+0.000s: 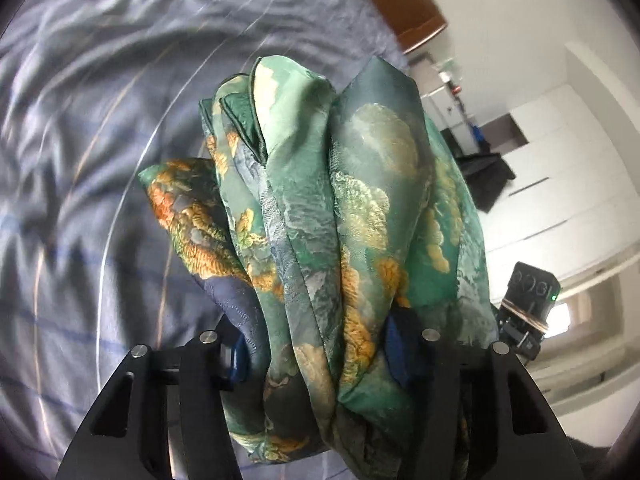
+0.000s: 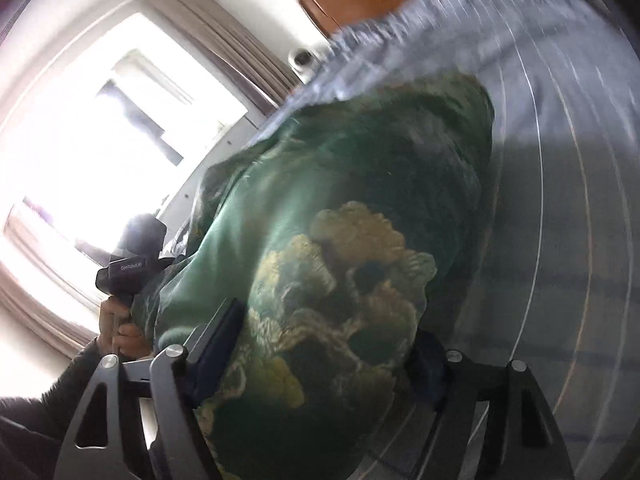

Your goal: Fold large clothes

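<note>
Left wrist view: the left gripper (image 1: 320, 360) pinches a bunched green floral garment (image 1: 320, 200) above the striped blue bedsheet (image 1: 80, 160). Right wrist view: the right gripper (image 2: 320, 364) clamps the same garment (image 2: 340, 240), lifted over the bedsheet (image 2: 560, 200).

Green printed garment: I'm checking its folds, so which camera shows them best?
The left wrist view: the green printed garment appears sharp, with layered folds and hems. The right wrist view shows it blurred, as one bulging mass.
</note>
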Available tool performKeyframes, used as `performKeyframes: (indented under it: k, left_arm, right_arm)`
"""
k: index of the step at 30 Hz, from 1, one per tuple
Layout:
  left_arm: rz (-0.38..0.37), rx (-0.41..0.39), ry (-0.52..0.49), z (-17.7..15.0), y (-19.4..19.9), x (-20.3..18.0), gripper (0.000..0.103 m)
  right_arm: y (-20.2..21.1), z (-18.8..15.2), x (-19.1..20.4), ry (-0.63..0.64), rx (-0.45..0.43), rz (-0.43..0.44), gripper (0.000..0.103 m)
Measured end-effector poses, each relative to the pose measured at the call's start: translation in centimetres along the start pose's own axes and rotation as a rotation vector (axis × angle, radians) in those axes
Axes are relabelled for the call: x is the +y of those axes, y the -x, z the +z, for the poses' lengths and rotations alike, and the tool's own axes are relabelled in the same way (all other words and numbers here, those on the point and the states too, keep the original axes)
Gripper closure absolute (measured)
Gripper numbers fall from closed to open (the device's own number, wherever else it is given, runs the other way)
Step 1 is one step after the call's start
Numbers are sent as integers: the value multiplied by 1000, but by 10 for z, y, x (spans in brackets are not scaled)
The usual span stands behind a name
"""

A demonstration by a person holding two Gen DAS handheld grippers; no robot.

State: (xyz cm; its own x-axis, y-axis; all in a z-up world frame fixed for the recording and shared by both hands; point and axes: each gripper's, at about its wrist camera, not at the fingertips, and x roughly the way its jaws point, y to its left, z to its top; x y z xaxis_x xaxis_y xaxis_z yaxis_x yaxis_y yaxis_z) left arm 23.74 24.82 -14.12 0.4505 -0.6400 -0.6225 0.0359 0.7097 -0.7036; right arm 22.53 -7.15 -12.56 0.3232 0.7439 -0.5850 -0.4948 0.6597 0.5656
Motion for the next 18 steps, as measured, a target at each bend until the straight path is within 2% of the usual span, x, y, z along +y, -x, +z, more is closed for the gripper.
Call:
performKeyframes:
  k: [5,7,10,13,14,15,16,18]
  left_arm:
    - [24,-69,-32,59,-16,-15,47]
    - [45,-80,-31,78,-30,-12,46]
    - [107,-75,-21,95,-53,1,39]
    - [188,-21,14,86,-73,31,28]
    - [198,-25,17,83,-77,37,18]
    - [193,-42,4,79,-74,37,13]
    - [184,-64,-17,74,-68,35,13]
    - [197,-80,-47,68,-55,28,13]
  right_arm:
    - [8,56,-2,76,-69,-28,27]
    - [-1,82,-10,76,-68,-34,27]
    - [-21,99,-30,57,-38,-38,27]
    - [-46,95,-62,-18,9,-56,27]
    - [-51,96,-75,-57,38,-60,24]
    - [-60,89,-86,-93,61,-66,19]
    - [-64,79,-96,-117,52,-65,10]
    - [-53,66,-100,-143,-17,-42,7]
